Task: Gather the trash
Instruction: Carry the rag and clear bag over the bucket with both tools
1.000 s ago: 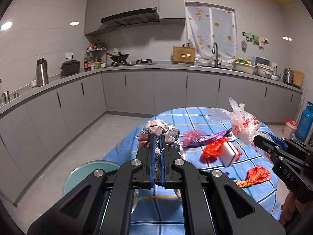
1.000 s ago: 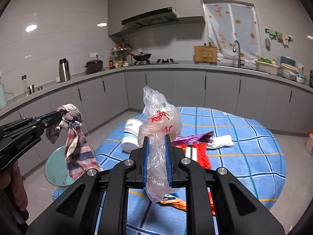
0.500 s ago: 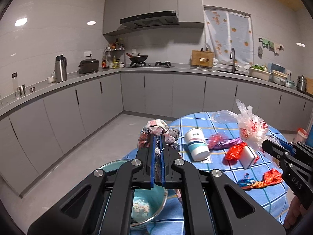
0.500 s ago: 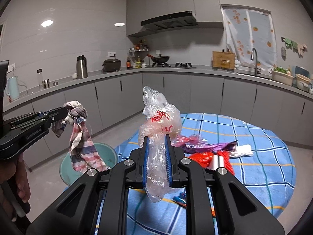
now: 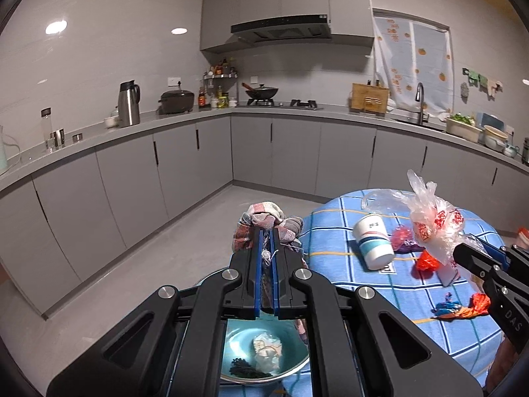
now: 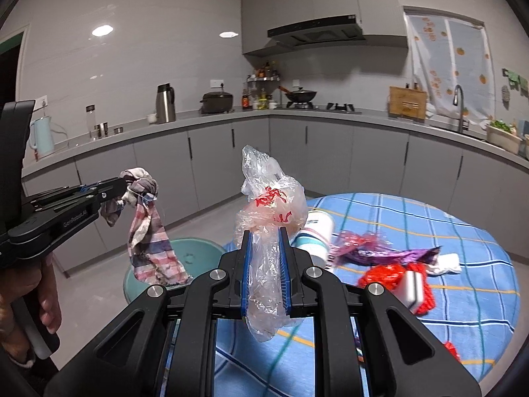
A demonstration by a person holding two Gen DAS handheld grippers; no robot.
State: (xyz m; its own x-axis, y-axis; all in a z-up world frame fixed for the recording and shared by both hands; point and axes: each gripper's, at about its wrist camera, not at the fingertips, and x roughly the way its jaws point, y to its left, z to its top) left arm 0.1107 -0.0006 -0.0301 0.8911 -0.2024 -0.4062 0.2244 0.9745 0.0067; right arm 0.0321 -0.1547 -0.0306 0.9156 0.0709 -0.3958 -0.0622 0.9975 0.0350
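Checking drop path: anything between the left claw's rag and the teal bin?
Nothing. In the right wrist view the rag hangs from the left claw over the teal bin, only air between.

Light: you get dim, even indoor light from ceiling spots point(image 5: 56, 27) | Glare: spots mirrored on wall tiles | Blur: trash on desk point(image 6: 463, 254) smeared in right view | Edges: strong fisheye bend, black corners

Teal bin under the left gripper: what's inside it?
Left wrist view: the teal bin holds a crumpled pale wrapper and a dark clump. The left gripper and the plaid rag it clamps cover the rest.
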